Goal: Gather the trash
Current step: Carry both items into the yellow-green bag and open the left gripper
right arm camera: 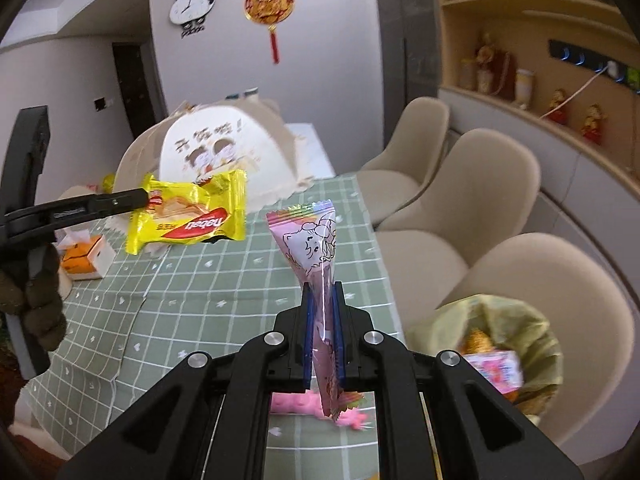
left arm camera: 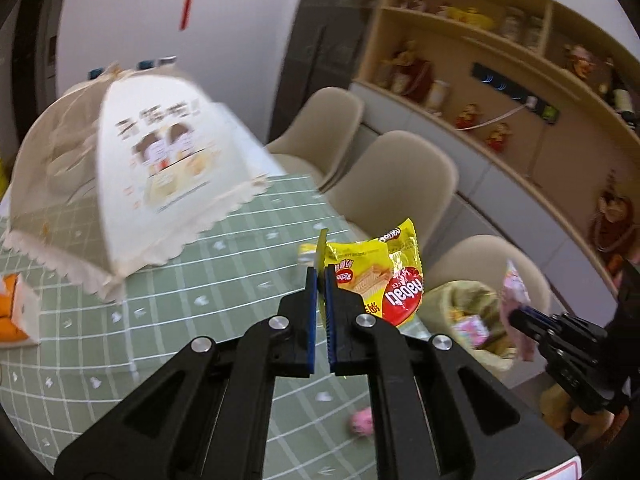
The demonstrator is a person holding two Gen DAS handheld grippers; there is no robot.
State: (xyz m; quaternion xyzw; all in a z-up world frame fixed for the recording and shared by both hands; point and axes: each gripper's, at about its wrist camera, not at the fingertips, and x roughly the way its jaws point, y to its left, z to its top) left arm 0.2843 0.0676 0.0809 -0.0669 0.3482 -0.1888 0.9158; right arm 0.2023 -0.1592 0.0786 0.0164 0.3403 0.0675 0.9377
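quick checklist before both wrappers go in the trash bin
1. Left gripper shut on yellow wafer wrapper: ok.
2. Right gripper shut on pink wrapper: ok.
3. Both wrappers lifted off the table: ok.
4. Trash bin mouth open, bag-lined, some trash inside: ok.
5. Either wrapper over the bin: not ok, both hang above the table.
6. Pink piece left on the table: not ok, uncollected.

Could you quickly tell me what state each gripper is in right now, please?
Left gripper: shut on the yellow wafer wrapper.
Right gripper: shut on the pink snack wrapper.
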